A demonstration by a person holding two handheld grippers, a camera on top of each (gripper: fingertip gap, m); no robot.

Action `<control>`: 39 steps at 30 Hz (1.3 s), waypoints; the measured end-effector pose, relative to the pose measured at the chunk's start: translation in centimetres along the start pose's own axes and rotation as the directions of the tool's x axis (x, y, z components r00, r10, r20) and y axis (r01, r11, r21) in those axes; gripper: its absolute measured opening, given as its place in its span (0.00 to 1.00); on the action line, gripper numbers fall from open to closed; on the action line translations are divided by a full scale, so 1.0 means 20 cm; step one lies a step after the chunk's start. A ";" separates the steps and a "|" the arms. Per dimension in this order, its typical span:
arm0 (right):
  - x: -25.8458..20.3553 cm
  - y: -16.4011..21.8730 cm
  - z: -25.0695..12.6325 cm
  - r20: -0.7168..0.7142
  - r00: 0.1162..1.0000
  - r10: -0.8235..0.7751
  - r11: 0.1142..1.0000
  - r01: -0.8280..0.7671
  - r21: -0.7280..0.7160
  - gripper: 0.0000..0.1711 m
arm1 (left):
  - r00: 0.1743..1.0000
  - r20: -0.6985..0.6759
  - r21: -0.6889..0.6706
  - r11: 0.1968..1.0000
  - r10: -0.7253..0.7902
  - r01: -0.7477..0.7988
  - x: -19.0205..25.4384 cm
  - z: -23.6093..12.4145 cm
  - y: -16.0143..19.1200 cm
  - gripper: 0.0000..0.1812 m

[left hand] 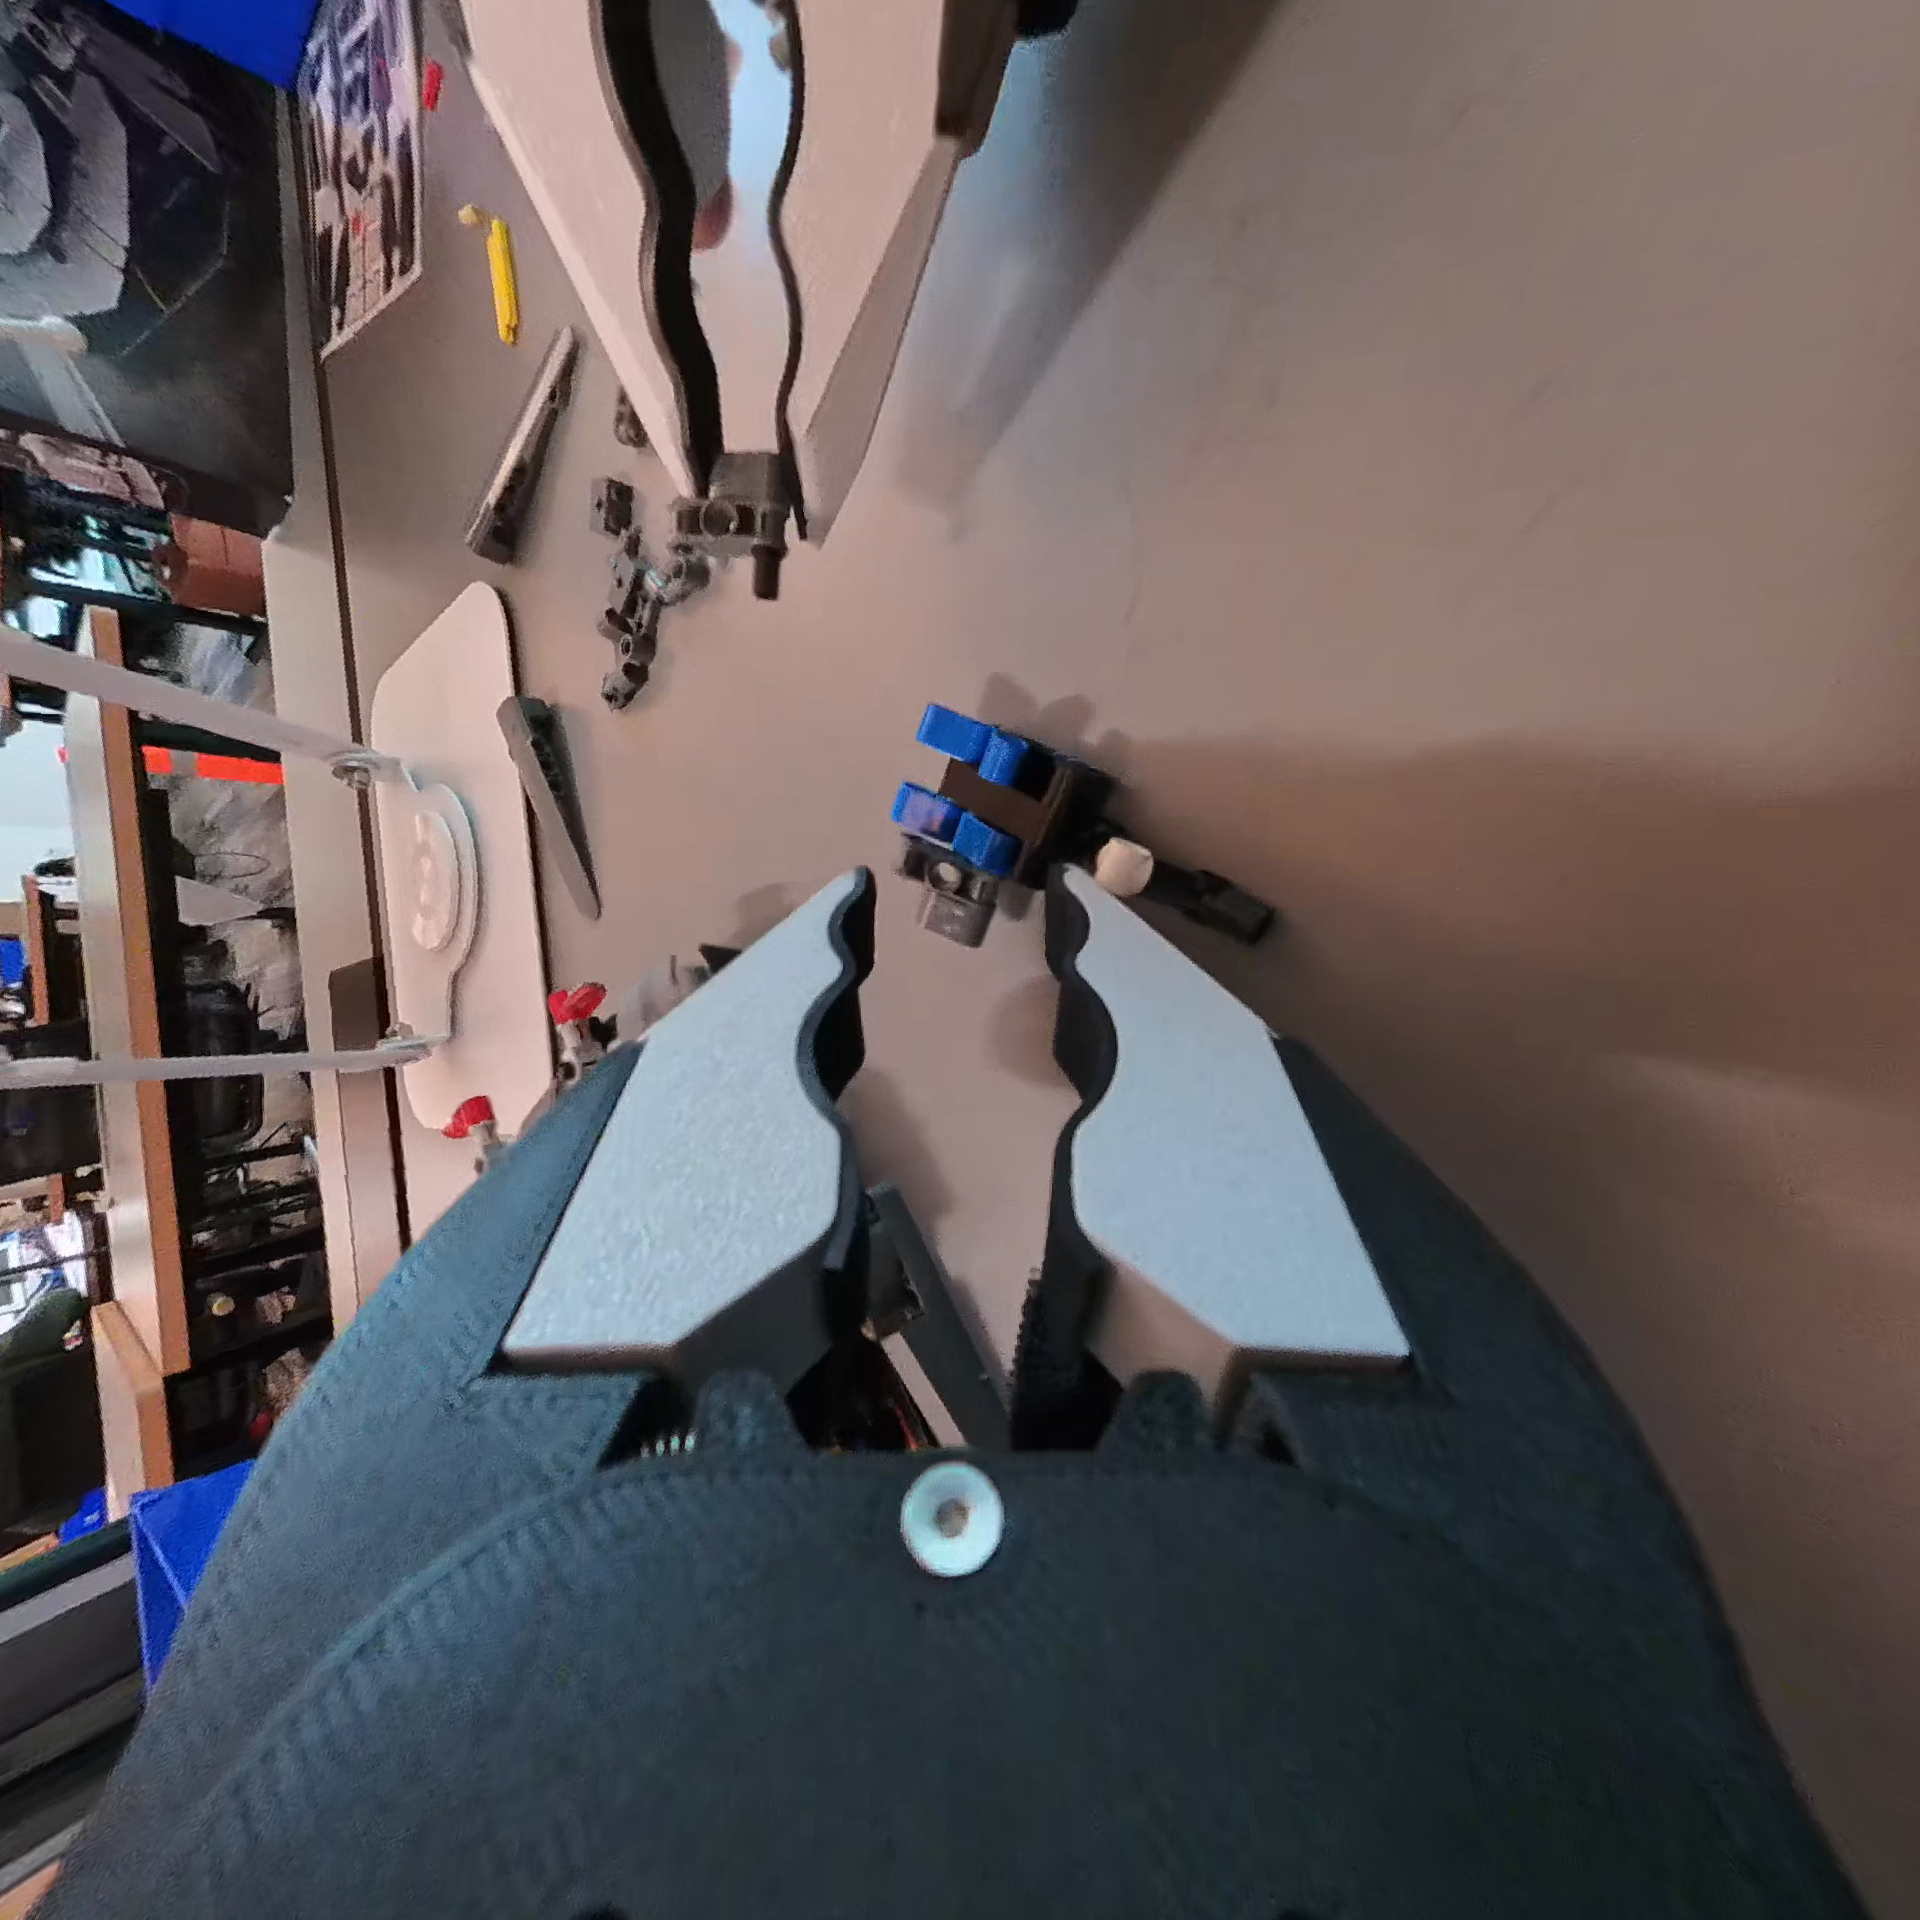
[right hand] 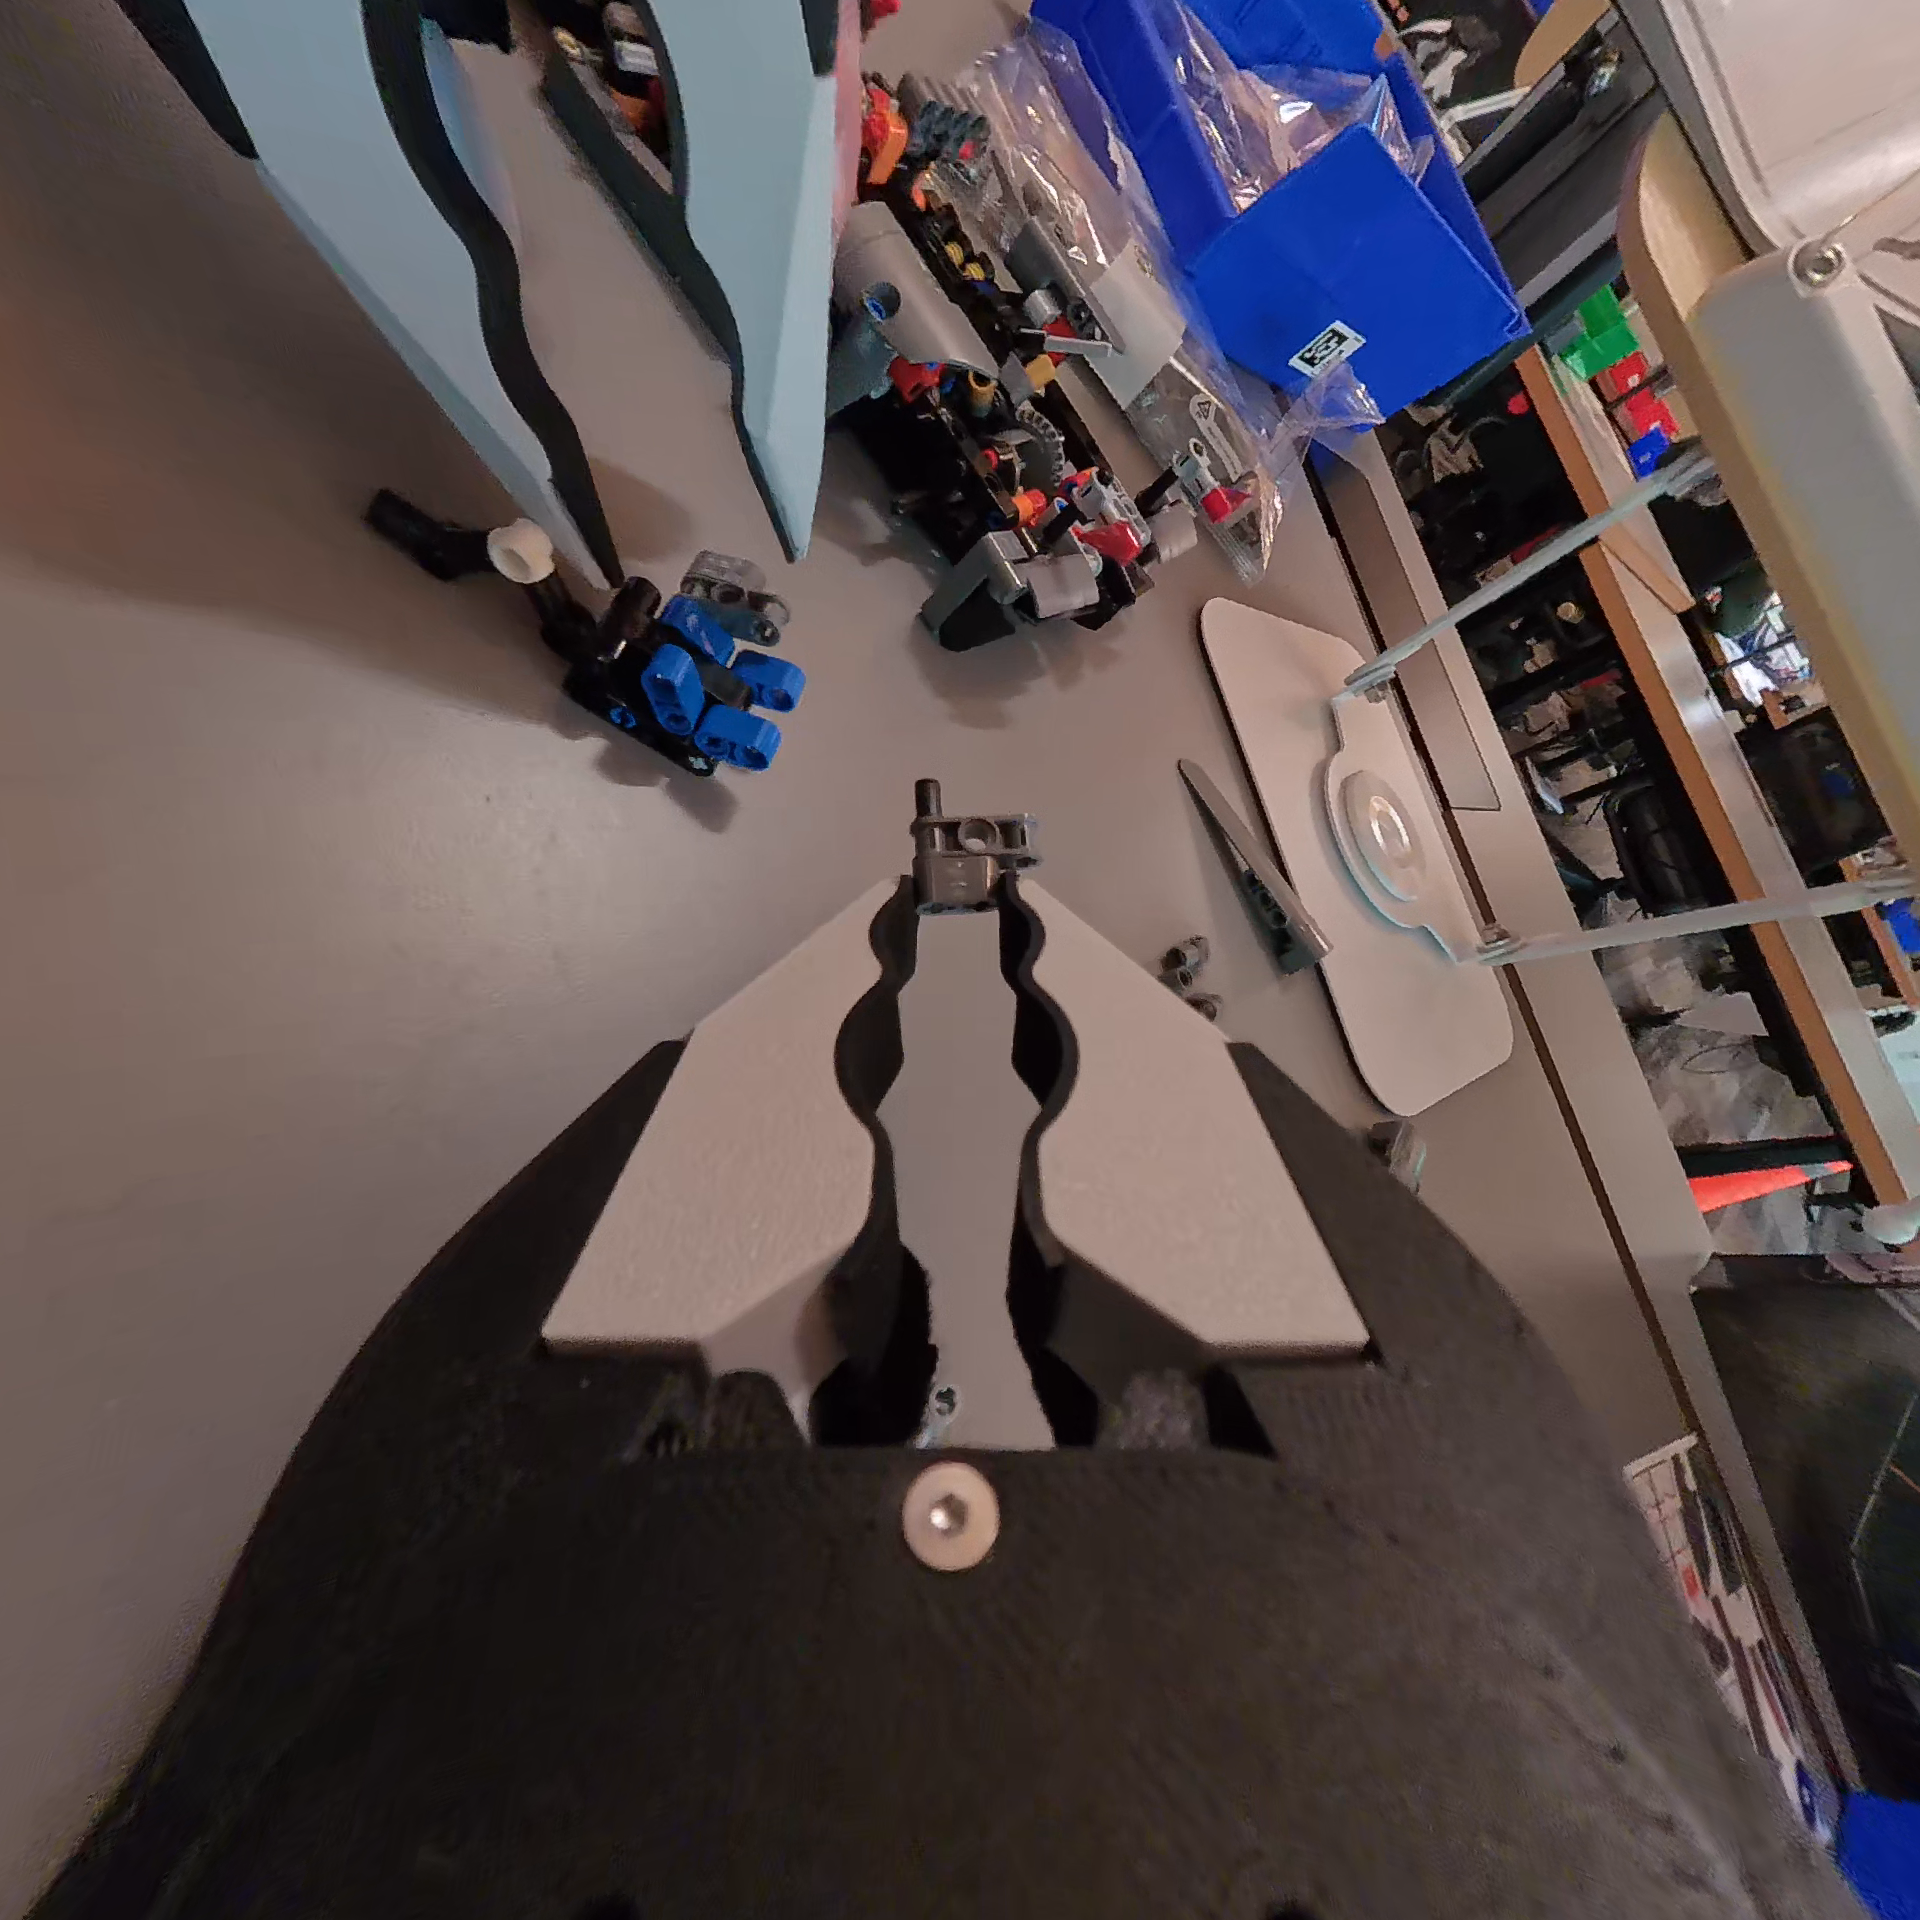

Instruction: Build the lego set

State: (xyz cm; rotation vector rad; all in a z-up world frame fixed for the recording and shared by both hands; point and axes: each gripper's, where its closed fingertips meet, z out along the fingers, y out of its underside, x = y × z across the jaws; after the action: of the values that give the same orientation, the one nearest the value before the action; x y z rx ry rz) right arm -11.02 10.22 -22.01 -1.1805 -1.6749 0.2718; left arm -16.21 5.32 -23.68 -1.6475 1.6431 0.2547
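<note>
A small black and blue lego assembly (left hand: 982,805) with a white bush on a black axle lies on the grey table. My left gripper (left hand: 961,899) is open, its tips just short of the assembly and on either side of it. My right gripper (right hand: 961,894) is shut on a small dark grey connector piece (right hand: 966,852) with a black pin, held above the table. In the right wrist view the assembly (right hand: 691,681) lies ahead and to the left, with the left gripper's fingers (right hand: 436,312) above it. The right gripper also shows in the left wrist view (left hand: 743,499).
Loose grey lego pieces (left hand: 634,613), a long grey beam (left hand: 525,457) and a yellow piece (left hand: 501,275) lie on the table. A larger lego build (right hand: 997,468), plastic bags and blue bins (right hand: 1340,239) stand at the back. A white camera stand base (right hand: 1351,852) lies near the table edge. About 8 cm separates my left fingertips from my right.
</note>
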 end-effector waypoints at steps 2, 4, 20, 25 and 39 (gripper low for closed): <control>0.00 0.01 0.01 0.001 1.000 0.013 1.000 -0.013 -0.007 0.07 | 1.000 0.020 0.016 1.000 -0.004 0.004 -0.02 -0.01 0.00 0.16; 0.00 0.02 0.02 0.001 1.000 0.011 1.000 -0.011 -0.014 0.07 | 0.997 0.073 0.035 0.999 -0.006 0.003 -0.07 -0.03 -0.01 0.15; 0.11 0.05 -0.04 -0.117 0.992 0.036 0.999 -0.039 -0.018 0.07 | 0.971 0.237 0.151 0.988 -0.014 -0.022 -0.21 -0.07 -0.09 0.06; 0.12 0.06 -0.05 -0.153 0.988 0.003 0.999 -0.010 -0.046 0.07 | 0.953 0.303 0.184 0.982 -0.010 -0.048 -0.24 -0.08 -0.15 0.01; -0.04 -0.02 -0.10 -0.219 0.970 -0.109 0.992 0.091 -0.091 0.08 | 0.896 0.435 0.207 0.978 -0.085 -0.008 -0.37 -0.10 -0.14 0.02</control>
State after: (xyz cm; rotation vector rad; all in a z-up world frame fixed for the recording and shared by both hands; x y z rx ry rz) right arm -9.58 8.68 -21.33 -1.1375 -1.5528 0.0072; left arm -15.40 9.26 -16.60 -1.3442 1.2436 0.3958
